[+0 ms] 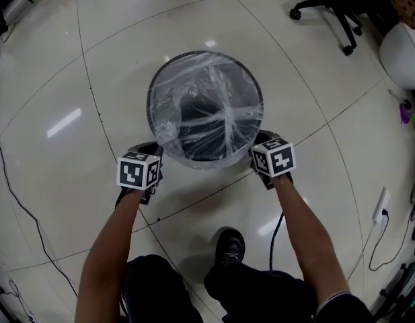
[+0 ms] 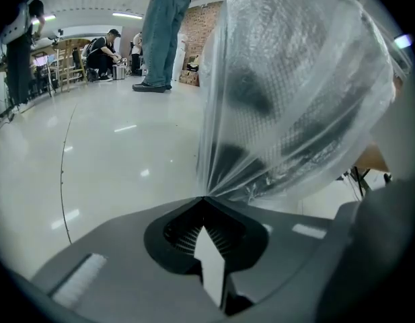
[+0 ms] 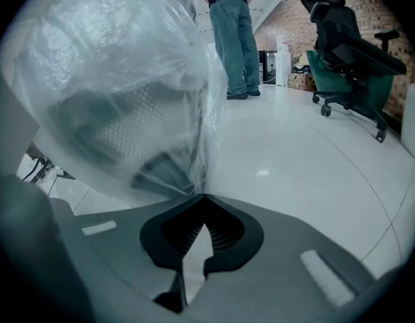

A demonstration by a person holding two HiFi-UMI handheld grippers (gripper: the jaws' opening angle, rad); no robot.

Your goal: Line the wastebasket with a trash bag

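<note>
A round black mesh wastebasket (image 1: pixel 205 106) stands on the glossy floor, with a clear trash bag (image 1: pixel 214 89) stretched over its rim and mouth. My left gripper (image 1: pixel 155 155) is at the basket's near left side and is shut on the bag's edge. My right gripper (image 1: pixel 255 150) is at the near right side, likewise shut on the bag. In the left gripper view the trash bag (image 2: pixel 294 93) fans out from the closed left gripper (image 2: pixel 204 198) over the mesh. In the right gripper view the trash bag (image 3: pixel 120 79) rises from the closed right gripper (image 3: pixel 205 195).
A black office chair (image 1: pixel 331 5) stands at the far right, beside a white bin (image 1: pixel 403 56). Cables (image 1: pixel 25 210) run along the floor at the left and right. A person in jeans (image 2: pixel 163 32) stands farther off; my own shoe (image 1: pixel 229 245) is below the basket.
</note>
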